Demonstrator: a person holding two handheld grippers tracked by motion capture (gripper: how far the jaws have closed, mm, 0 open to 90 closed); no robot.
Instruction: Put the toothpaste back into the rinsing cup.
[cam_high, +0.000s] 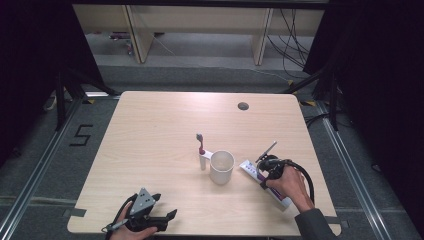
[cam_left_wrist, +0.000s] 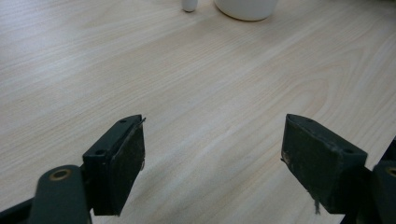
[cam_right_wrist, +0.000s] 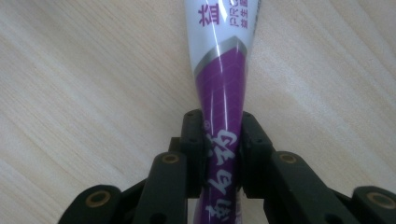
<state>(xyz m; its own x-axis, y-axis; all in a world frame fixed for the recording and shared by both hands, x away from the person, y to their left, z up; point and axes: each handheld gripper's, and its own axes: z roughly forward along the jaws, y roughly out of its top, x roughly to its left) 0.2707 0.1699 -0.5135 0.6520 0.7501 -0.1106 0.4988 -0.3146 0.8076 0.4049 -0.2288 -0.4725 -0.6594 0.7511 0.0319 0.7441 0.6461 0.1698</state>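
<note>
A purple and white toothpaste tube lies on the wooden table at the right front. My right gripper is shut on it. In the right gripper view the jaws pinch the tube flat at its purple part, and my right gripper points along it. A white cup stands just left of the tube. A toothbrush with a grey head and red neck sits against the cup's left side. My left gripper rests open at the front left edge, and between its jaws is bare wood.
A round cable hole sits near the table's far right edge. The cup's base and the toothbrush's white end show far ahead in the left gripper view. Desk legs and cables stand beyond the table.
</note>
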